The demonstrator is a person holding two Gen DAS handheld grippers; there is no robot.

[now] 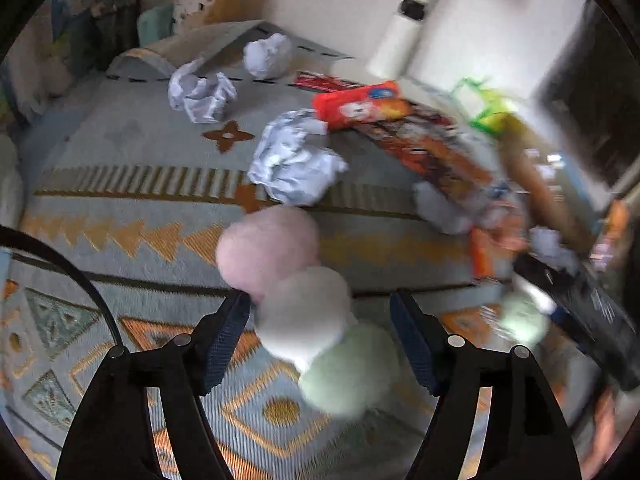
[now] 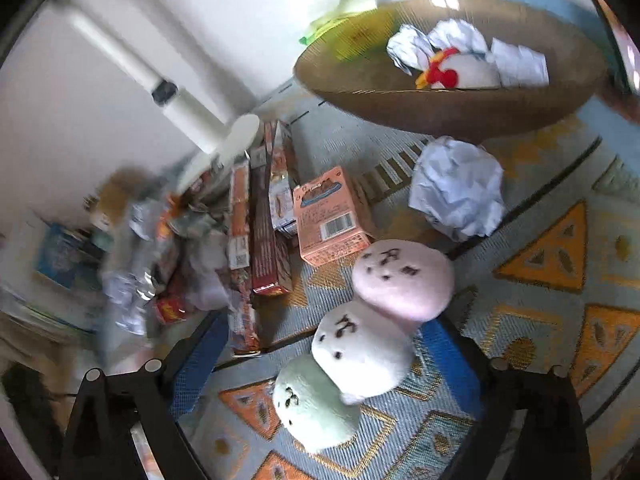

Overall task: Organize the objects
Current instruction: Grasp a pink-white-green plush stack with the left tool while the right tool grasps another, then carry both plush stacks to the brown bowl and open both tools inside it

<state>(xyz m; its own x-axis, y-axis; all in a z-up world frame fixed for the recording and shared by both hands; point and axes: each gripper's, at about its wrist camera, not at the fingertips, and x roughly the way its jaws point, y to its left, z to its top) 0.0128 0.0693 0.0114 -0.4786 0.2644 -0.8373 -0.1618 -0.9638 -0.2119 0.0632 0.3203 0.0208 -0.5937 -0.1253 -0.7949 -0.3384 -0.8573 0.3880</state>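
Evidently mid-handover: plush skewer (image 2: 360, 344) lies on the rug (image 2: 560, 320) between both grippers, right gripper (image 2: 320, 356) jaws released wide, left gripper (image 1: 320, 336) jaws apart, not pressing, basket (image 2: 460, 108) beyond likely its destination, already holding paper and a toy.

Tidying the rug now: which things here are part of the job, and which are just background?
Job: plush dango toy, crumpled paper ball, pink carton, snack boxes, brown basket.
Background: patterned rug, white pole, cardboard box.
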